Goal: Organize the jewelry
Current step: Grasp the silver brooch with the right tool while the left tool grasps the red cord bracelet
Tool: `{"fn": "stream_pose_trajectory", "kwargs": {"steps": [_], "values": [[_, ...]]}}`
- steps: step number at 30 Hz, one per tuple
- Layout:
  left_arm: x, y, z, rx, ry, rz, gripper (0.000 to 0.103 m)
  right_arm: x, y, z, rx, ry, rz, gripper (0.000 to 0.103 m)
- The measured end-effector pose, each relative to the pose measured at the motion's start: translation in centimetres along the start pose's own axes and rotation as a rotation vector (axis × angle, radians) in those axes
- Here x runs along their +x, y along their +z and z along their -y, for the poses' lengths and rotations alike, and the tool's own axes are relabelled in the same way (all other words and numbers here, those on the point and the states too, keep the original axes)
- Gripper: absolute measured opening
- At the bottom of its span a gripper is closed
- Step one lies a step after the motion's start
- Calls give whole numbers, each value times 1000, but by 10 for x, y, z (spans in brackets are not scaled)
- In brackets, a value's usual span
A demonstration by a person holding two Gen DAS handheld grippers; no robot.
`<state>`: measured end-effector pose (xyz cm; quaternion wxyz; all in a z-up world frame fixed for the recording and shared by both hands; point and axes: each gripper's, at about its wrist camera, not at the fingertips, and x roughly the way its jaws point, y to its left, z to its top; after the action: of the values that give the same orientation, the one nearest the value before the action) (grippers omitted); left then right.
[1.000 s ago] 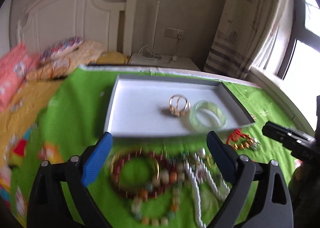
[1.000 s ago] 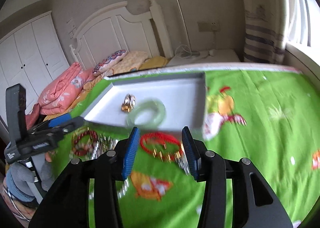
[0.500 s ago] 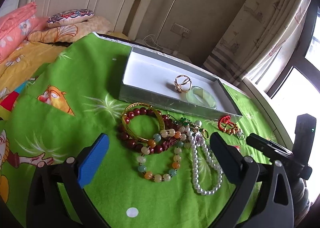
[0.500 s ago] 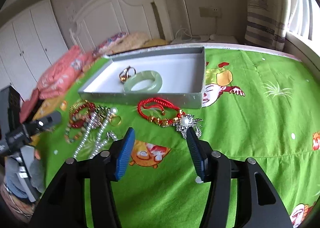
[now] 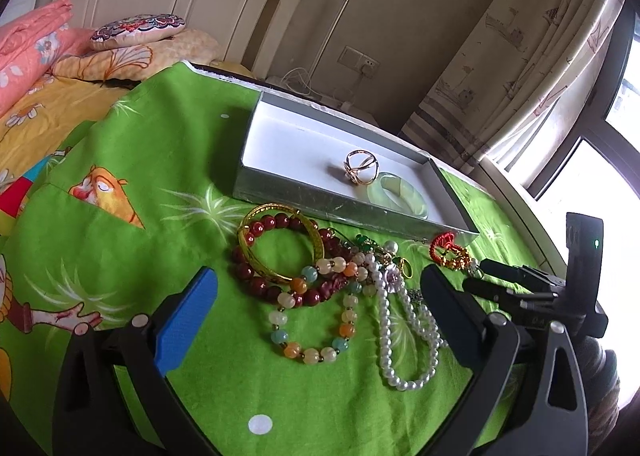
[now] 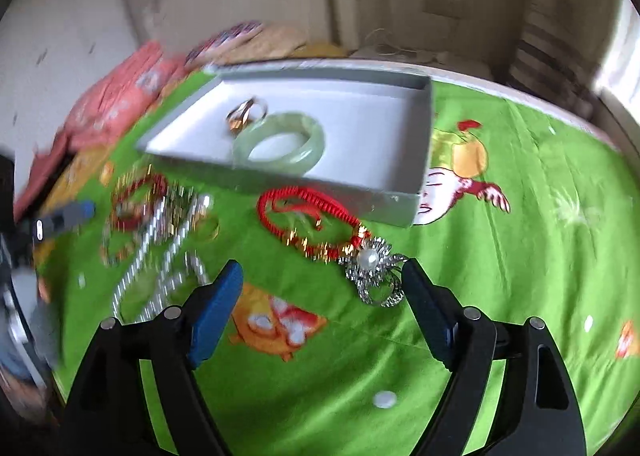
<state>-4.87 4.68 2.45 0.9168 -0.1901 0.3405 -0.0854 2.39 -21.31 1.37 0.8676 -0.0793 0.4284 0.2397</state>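
Both views now sit lower; my right hand-held gripper (image 6: 322, 284) is opening, empty. Two pieces fill the box (image 6: 416, 192); bracelets (image 5: 280, 256) remain outside.

Jade bangle (image 6: 280, 144) in tray (image 6: 416, 200); bracelets (image 5: 304, 288) outside

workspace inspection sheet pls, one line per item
surface: green cartoon cloth over a bed.
job's things: tray holds gold ring and jade bangle; bead bracelets, pearl strand, red cord bracelet and silver brooch lie on the cloth.
clutter: nothing seen.
grippers: left gripper open, empty; right gripper opening, nothing held.
cables: white cord by the wall socket.
surroundings: headboard, pillows, curtain, window.
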Motion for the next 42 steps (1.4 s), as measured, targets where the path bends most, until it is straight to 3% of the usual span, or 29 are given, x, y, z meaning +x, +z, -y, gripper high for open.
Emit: {"fn": "stream_pose_trajectory", "kwargs": {"steps": [2, 4, 12, 15, 16, 28, 33, 38, 40, 41, 42], "values": [[0, 0, 0, 2, -3, -3, 100, 2, -2, 5, -31, -1, -18, 67], [1, 1, 1, 1, -4, -5, 100, 2, -2, 13, -36, 6, -4, 63], [3, 1, 2, -1, 0, -11, 100, 14, 11, 18, -83, -9, -11, 66], [3, 1, 3, -4, 3, -12, 100, 8, 4, 6, -129, 6, 12, 38], [3, 1, 2, -6, 3, -11, 100, 5, 1, 4, -126, 2, 12, 37], [6, 0, 4, 5, 8, -27, 100, -49, -43, 7, 10, -2, 120, 37], [10, 0, 9, 33, 26, -51, 100, -50, -52, 7, 27, -8, 79, 37], [13, 0, 17, 72, 65, -75, 100, -45, -59, -5, -35, 0, 21, 38], [17, -1, 28, 107, 65, -99, 100, -41, -58, -9, -60, 21, 4, 58], [19, -2, 34, 109, 47, -111, 100, -39, -57, -11, -72, 23, -3, 64], [22, -2, 39, 112, 29, -126, 100, -38, -56, -14, -91, 17, -5, 64]]}}
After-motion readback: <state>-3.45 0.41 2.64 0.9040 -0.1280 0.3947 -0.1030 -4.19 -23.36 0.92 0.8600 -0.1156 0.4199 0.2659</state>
